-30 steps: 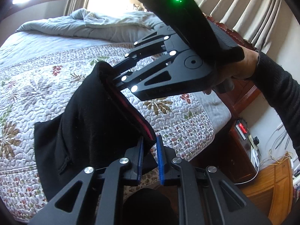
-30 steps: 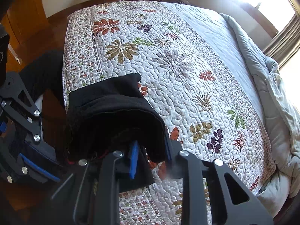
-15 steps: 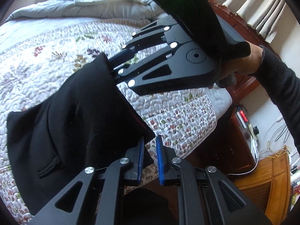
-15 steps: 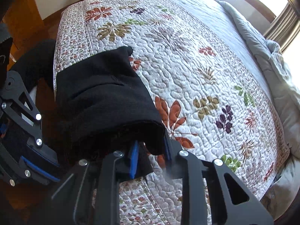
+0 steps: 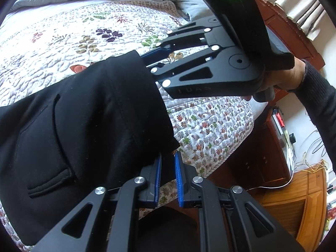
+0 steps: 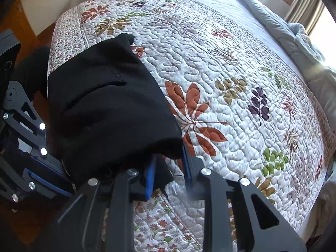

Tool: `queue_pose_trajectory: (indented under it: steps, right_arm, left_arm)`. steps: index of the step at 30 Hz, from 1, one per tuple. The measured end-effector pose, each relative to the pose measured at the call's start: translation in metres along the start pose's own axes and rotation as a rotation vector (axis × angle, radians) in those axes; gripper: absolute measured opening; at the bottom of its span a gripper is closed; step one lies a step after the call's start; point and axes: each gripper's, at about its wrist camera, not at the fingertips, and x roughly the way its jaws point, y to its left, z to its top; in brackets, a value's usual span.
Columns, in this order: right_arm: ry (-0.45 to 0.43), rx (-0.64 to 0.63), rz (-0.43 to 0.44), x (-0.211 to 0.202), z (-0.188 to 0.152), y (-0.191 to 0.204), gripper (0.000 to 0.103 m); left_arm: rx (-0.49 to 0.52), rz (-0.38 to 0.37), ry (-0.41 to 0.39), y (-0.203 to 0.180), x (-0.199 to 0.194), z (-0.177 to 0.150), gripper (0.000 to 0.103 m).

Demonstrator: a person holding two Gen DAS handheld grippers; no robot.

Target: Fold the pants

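Note:
The black pants [image 5: 88, 126] lie folded over on the floral quilt [image 5: 63, 35] near the bed's corner, a slit pocket facing up. My left gripper [image 5: 167, 168] is shut on the near corner of the pants' edge. My right gripper [image 6: 169, 168] is shut on the other corner of the same edge; it also shows in the left wrist view [image 5: 147, 61], its tips hidden in the cloth. In the right wrist view the pants [image 6: 109, 103] spread from the jaws toward the bed's edge, with the left gripper [image 6: 31, 163] at far left.
A grey duvet [image 6: 294, 35] is bunched at the head of the bed. A dark wooden nightstand [image 5: 273, 147] with a red-lit clock and cables stands beside the bed. Wooden floor [image 6: 25, 220] lies past the bed's foot. Curtains [image 5: 294, 6] hang behind.
Both grippers have carried the held edge forward and down over the bed. The pants now lie flatter and cover more of the quilt, and the red lining no longer shows.

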Motion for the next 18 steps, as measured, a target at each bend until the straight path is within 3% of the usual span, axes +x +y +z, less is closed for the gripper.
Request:
queue_pose_trajectory:
  steps: [7, 12, 14, 16, 17, 18]
  right_arm:
    - [0.004, 0.083, -0.058, -0.002, -0.014, -0.007, 0.025]
    - [-0.006, 0.300, -0.037, -0.011, -0.034, -0.025, 0.041]
    - [-0.031, 0.482, 0.031, -0.016, -0.049, -0.038, 0.070]
    - [-0.088, 0.783, 0.193, -0.022, -0.076, -0.054, 0.080]
    - [-0.109, 0.860, 0.260, -0.022, -0.083, -0.056, 0.080]
    - [-0.176, 0.996, 0.423, -0.020, -0.098, -0.055, 0.082]
  left_arm:
    - [0.008, 0.028, 0.010, -0.001, 0.005, -0.002, 0.013]
    - [-0.001, 0.006, 0.002, 0.001, -0.001, -0.008, 0.015]
    - [-0.013, -0.018, -0.019, 0.004, -0.011, -0.012, 0.019]
    - [-0.037, -0.049, -0.053, 0.011, -0.030, -0.018, 0.039]
    - [-0.058, -0.068, -0.074, 0.017, -0.041, -0.022, 0.045]
    - [-0.092, -0.094, -0.104, 0.027, -0.056, -0.027, 0.054]
